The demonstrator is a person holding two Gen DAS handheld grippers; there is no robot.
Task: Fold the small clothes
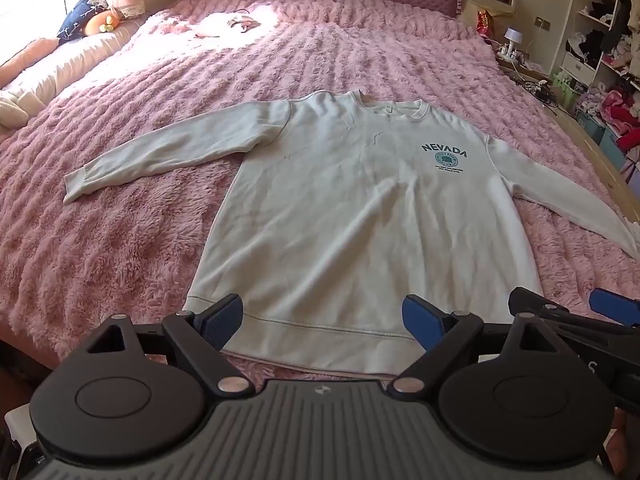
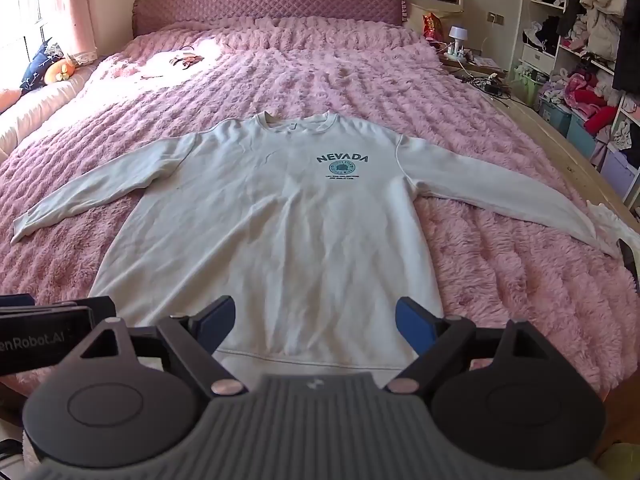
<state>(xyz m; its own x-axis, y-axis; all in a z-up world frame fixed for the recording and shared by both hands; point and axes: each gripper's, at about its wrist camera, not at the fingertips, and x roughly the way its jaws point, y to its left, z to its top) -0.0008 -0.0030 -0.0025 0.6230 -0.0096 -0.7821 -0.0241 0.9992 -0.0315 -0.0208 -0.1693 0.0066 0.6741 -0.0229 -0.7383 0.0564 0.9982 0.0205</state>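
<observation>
Sweatshirt (image 1: 352,216), white, "NEVADA" print on chest: lying flat and face up on the pink bedspread (image 1: 120,240), sleeves spreading to both sides, hem nearest the cameras. Left gripper (image 1: 324,318): hovering over the hem, jaws standing wide, gripping nothing. Right gripper (image 2: 316,320): hovering beside it over the same hem, jaws likewise wide, nothing between its blue pads (image 2: 414,326).

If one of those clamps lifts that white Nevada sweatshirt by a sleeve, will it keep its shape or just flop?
Probably flop: the sweatshirt lies flat with soft creases, so the sleeve would likely rise and drag the body after it. It looks like thick fleece, so perhaps weighty. The fluffy pink blanket may grip it if pushed.
</observation>
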